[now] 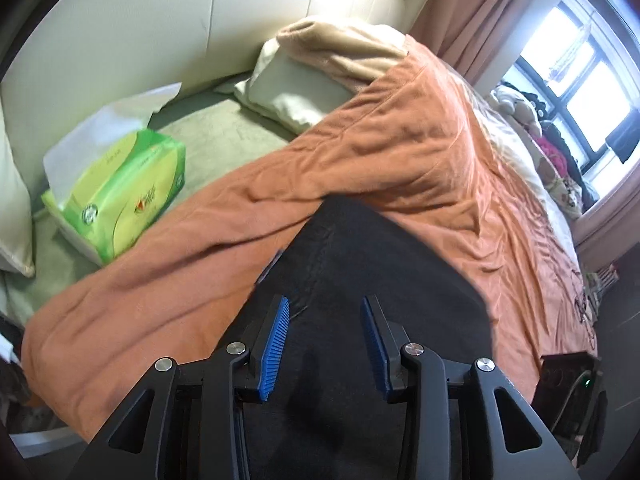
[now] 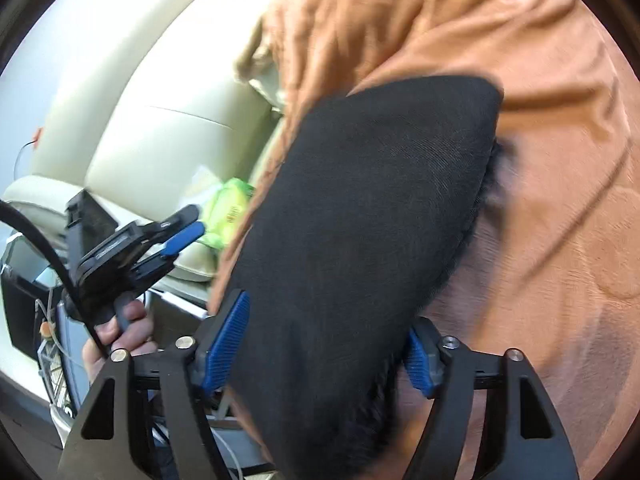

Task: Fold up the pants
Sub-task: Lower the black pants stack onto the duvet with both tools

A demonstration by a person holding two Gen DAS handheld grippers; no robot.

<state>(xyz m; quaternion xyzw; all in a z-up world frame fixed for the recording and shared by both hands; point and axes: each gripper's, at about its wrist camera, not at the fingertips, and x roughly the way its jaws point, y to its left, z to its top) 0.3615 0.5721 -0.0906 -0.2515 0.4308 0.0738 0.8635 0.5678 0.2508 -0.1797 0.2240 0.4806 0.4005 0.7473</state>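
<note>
Black pants (image 1: pixel 380 272) lie folded on an orange blanket (image 1: pixel 400 140) that covers a bed. In the left wrist view my left gripper (image 1: pixel 324 301) hovers over the near part of the pants, its blue pads (image 1: pixel 276 344) apart and not pressing on the cloth. The right wrist view shows the pants (image 2: pixel 360 200) as a dark rounded fold on the blanket (image 2: pixel 560 240). My right gripper (image 2: pixel 326 314) stands wide, and the cloth runs between its blue pads (image 2: pixel 226 340) without being clamped. The left gripper (image 2: pixel 196 222) shows at the left, held by a hand (image 2: pixel 120 332).
A green tissue pack (image 1: pixel 120 196) lies on the bare sheet beside the blanket, near a cream padded headboard (image 1: pixel 120 20). A pillow (image 1: pixel 288 92) and a beige throw sit at the bed's head. Pink curtains and a window (image 1: pixel 580 60) with clutter are at the right.
</note>
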